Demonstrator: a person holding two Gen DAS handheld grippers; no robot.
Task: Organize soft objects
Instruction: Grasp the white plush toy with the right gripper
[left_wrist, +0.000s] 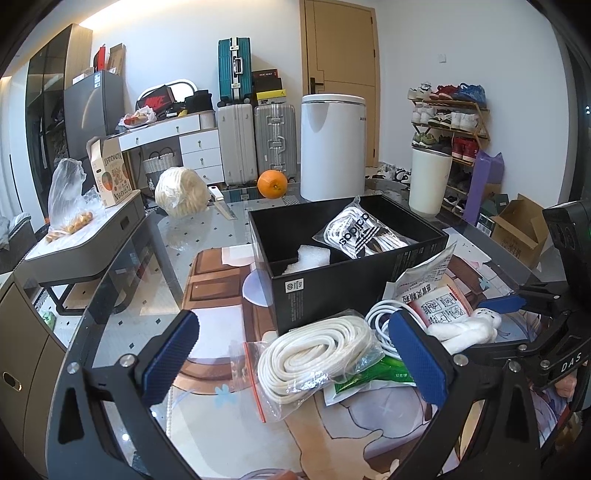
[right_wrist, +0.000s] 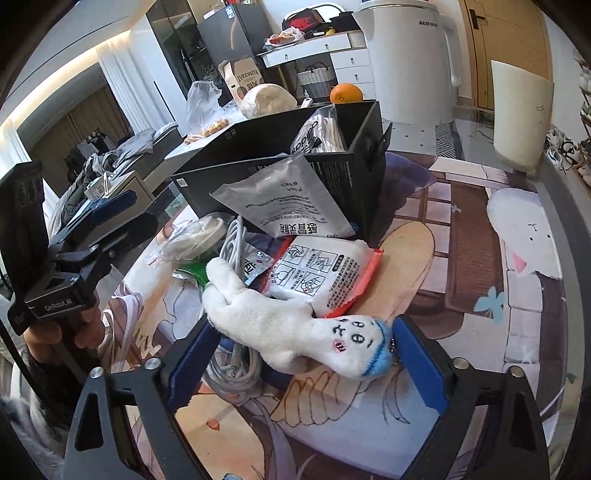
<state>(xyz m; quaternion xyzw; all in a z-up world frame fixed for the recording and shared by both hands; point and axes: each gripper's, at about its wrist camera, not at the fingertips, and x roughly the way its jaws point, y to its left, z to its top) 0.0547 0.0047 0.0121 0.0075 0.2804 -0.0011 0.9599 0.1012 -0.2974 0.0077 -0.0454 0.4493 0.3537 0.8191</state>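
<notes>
A black box (left_wrist: 332, 291) stands on the table, holding a bagged white Adidas item (left_wrist: 360, 230) and white foam (left_wrist: 308, 254). In front lies a bagged coil of white rope (left_wrist: 314, 354), a white cable (left_wrist: 380, 314), packets (left_wrist: 424, 280) and a white plush toy (left_wrist: 465, 328). My left gripper (left_wrist: 295, 358) is open, its jaws either side of the rope bag. My right gripper (right_wrist: 306, 354) is open around the plush toy (right_wrist: 295, 332), which lies between the jaws on a grey cable (right_wrist: 232, 373). A white-and-red packet (right_wrist: 325, 273) and a grey pouch (right_wrist: 288, 199) lean by the box (right_wrist: 354, 173).
An orange (left_wrist: 272, 184), a wrapped round bundle (left_wrist: 181, 192) and a knife (left_wrist: 221, 203) sit at the table's far side. A white cup (left_wrist: 428, 181) stands to the right of the box. A grey stand (left_wrist: 85, 240) holds a plastic bag at left.
</notes>
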